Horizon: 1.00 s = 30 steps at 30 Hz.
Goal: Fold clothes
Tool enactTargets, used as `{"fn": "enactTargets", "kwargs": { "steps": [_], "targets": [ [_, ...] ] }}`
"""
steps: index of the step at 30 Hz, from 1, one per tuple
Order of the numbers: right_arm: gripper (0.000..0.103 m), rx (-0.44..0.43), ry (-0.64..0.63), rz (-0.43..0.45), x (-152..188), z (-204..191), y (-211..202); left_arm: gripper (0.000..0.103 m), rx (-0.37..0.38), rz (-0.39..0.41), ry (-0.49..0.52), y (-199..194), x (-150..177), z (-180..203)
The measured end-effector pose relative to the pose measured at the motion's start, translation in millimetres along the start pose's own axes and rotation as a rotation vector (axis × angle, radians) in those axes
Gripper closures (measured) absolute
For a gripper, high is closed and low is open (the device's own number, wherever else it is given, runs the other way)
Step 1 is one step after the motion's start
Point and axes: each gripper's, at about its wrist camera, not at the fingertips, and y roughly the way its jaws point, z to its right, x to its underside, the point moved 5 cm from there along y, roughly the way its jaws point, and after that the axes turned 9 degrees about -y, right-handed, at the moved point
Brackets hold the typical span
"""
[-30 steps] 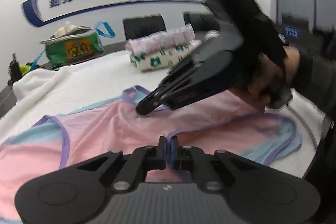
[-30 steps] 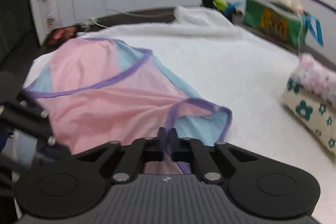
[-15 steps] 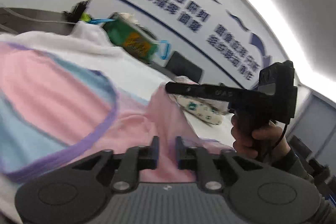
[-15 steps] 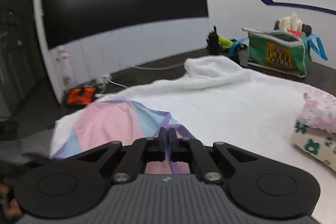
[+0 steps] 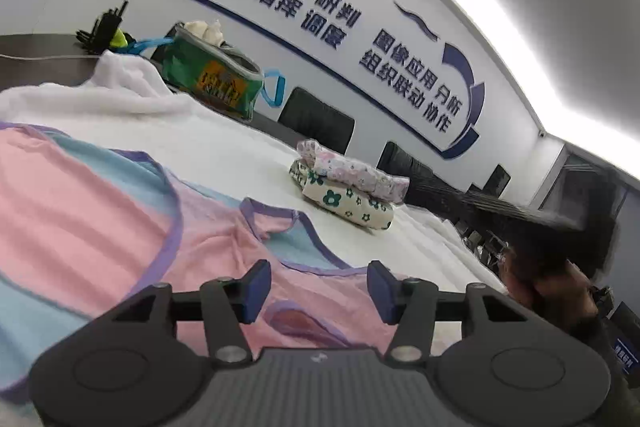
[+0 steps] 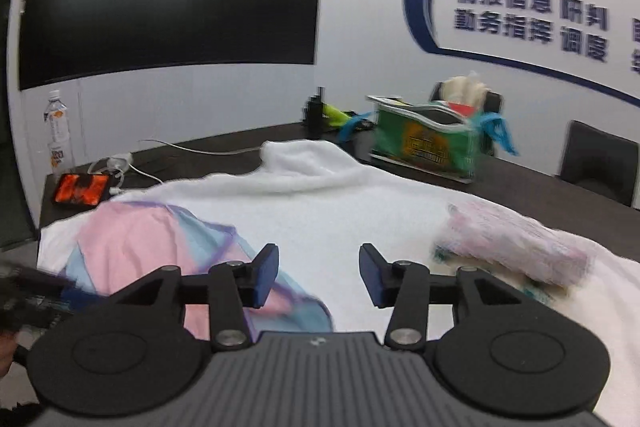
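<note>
Careful: both jaws are spread, gripping nothing. Left gripper (image 5: 316, 285) hangs over the pink garment (image 5: 100, 227); your loose fold at 12 o'clock could slide apart if snagged.

Pink-and-blue garment (image 5: 100, 219), purple trim, lies rumpled, partly folded on white towel (image 5: 240, 143); folded floral clothes (image 5: 348, 195) stacked well apart.

You can read the blue wall lettering (image 5: 340, 39): 情报信息 研判 / 勤务指挥 调度, then 图像应用 分析 / 组织联动 协作. Right wrist view shows only its first half (image 6: 532, 19). Green bag (image 5: 218, 83) has a yellow print, illegible. Bottle (image 6: 58, 131) label is unreadable too.
</note>
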Motion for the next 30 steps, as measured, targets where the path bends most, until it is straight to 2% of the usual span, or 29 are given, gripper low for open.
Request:
{"fn": "enactTargets", "kwargs": {
  "steps": [2, 3, 4, 8, 9, 10, 12, 15, 16, 18, 21, 22, 24, 26, 28, 29, 30],
  "targets": [
    [0.058, 0.033, 0.011, -0.013, 13, 2, -15, 0.061, -0.043, -0.043, 0.018, 13, 1, 0],
    [0.058, 0.050, 0.016, -0.019, 20, 2, -22, 0.087, -0.060, -0.065, 0.035, 19, 1, -1],
    [0.058, 0.067, 0.022, -0.025, 26, 3, -29, 0.103, -0.076, -0.084, 0.052, 23, 3, -2],
    [0.058, 0.116, 0.043, -0.049, 52, 3, -56, 0.101, -0.112, -0.077, 0.069, 16, 6, -15],
    [0.058, 0.084, 0.039, -0.050, 56, -6, -54, 0.093, -0.110, -0.074, 0.067, 13, 6, -18],
    [0.058, 0.049, 0.022, -0.050, 60, -17, -53, 0.076, -0.109, -0.080, 0.071, 10, 6, -20],
    [0.058, 0.000, -0.024, -0.060, 67, -39, -49, 0.059, -0.100, -0.095, 0.100, 6, 8, -19],
    [0.058, -0.031, -0.092, -0.094, 76, -63, -48, 0.063, -0.098, -0.086, 0.176, 2, 10, -10],
    [0.059, -0.036, -0.101, -0.106, 78, -69, -48, 0.069, -0.075, -0.090, 0.213, 0, 12, -4],
    [0.060, -0.029, -0.103, -0.121, 84, -73, -54, 0.073, 0.007, -0.107, 0.300, -4, 17, 12],
    [0.074, -0.027, -0.069, -0.142, 92, -74, -69, 0.071, 0.138, -0.157, 0.446, -12, 36, 33],
    [0.075, -0.020, -0.074, -0.147, 94, -75, -75, 0.070, 0.162, -0.187, 0.484, -12, 45, 36],
    [0.075, -0.005, -0.081, -0.154, 97, -76, -86, 0.071, 0.169, -0.248, 0.532, -9, 59, 38],
    [0.075, 0.006, -0.059, -0.145, 97, -73, -93, 0.077, 0.155, -0.279, 0.534, -6, 66, 35],
    [0.075, 0.009, -0.037, -0.134, 99, -70, -99, 0.087, 0.142, -0.303, 0.524, -4, 71, 30],
    [0.076, 0.010, -0.031, -0.135, 100, -69, -100, 0.088, 0.130, -0.310, 0.518, -4, 71, 27],
    [0.082, 0.009, -0.032, -0.145, 102, -69, -100, 0.088, 0.121, -0.309, 0.516, -4, 71, 25]
  ]
}}
